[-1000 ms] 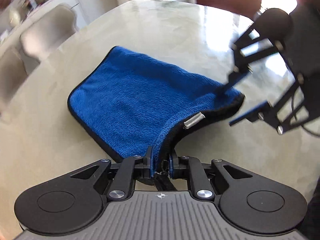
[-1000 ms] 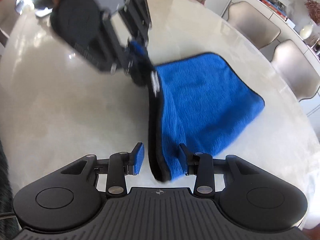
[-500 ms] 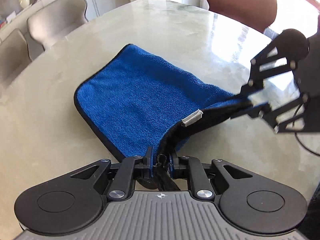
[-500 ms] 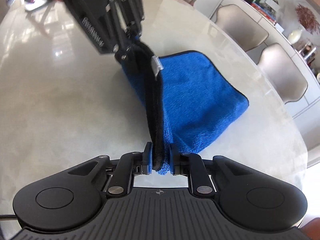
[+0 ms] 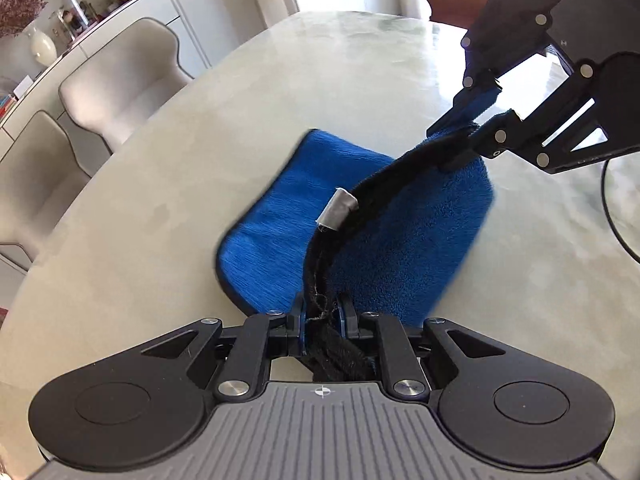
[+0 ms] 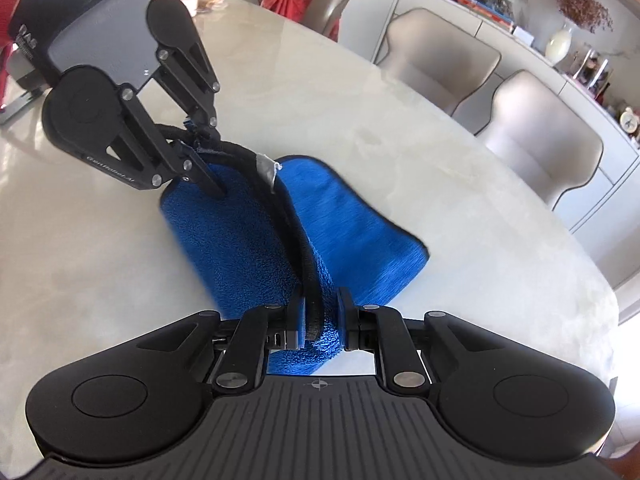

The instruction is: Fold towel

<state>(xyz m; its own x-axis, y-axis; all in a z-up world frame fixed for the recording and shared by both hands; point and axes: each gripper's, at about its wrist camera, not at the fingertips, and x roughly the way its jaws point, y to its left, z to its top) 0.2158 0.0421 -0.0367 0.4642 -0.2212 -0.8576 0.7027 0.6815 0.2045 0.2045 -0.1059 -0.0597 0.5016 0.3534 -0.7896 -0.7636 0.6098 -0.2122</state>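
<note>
Right wrist view: the right claw (image 6: 319, 322), open around the towel's (image 6: 352, 232) black edge a second ago, is now clamped on it, matching the left claw (image 5: 322, 318) gripping the same edge further along. That edge has risen off the desk (image 6: 460, 208) and hangs taut between both claws, the towel's far end trailing on the desk. With both corners secured, carrying the fold over looks possible.
</note>
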